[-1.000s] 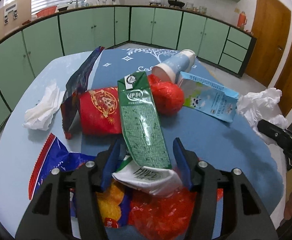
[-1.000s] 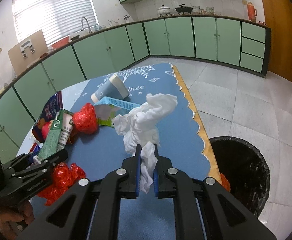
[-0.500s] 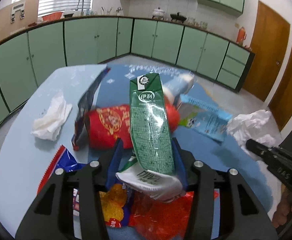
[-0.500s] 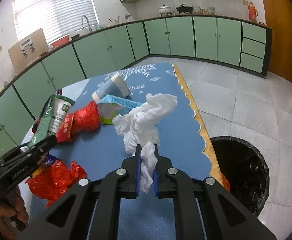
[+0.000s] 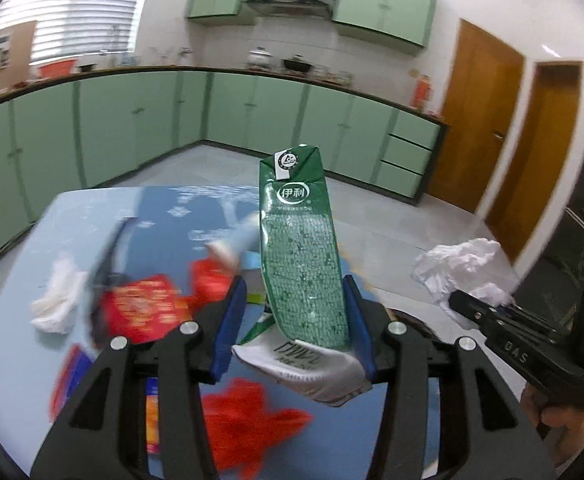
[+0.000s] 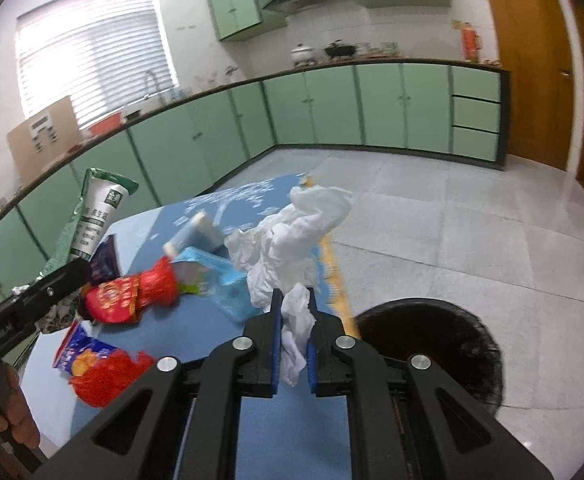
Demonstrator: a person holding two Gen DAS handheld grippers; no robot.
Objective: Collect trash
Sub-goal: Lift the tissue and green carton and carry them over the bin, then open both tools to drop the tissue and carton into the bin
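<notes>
My left gripper (image 5: pixel 296 316) is shut on a green milk carton (image 5: pixel 302 256) and holds it upright, well above the blue table (image 5: pixel 172 220). The carton also shows at the left of the right wrist view (image 6: pixel 92 220). My right gripper (image 6: pixel 294 320) is shut on a crumpled white tissue (image 6: pixel 292 240), held above the table's right edge. The tissue also shows in the left wrist view (image 5: pixel 456 268). A black-lined trash bin (image 6: pixel 436 352) stands on the floor just right of the table.
On the table lie a red packet (image 6: pixel 124 296), a red plastic bag (image 6: pixel 108 376), a blue snack bag (image 6: pixel 80 352), a light blue carton (image 6: pixel 220 280), a paper cup (image 6: pixel 196 232), a dark wrapper (image 5: pixel 108 256) and a white tissue (image 5: pixel 58 296). Green cabinets line the walls.
My left gripper has closed on the green carton and lifted it off the pile, tilting it upright. My right gripper has risen with the tissue, with the bin now closer below.
</notes>
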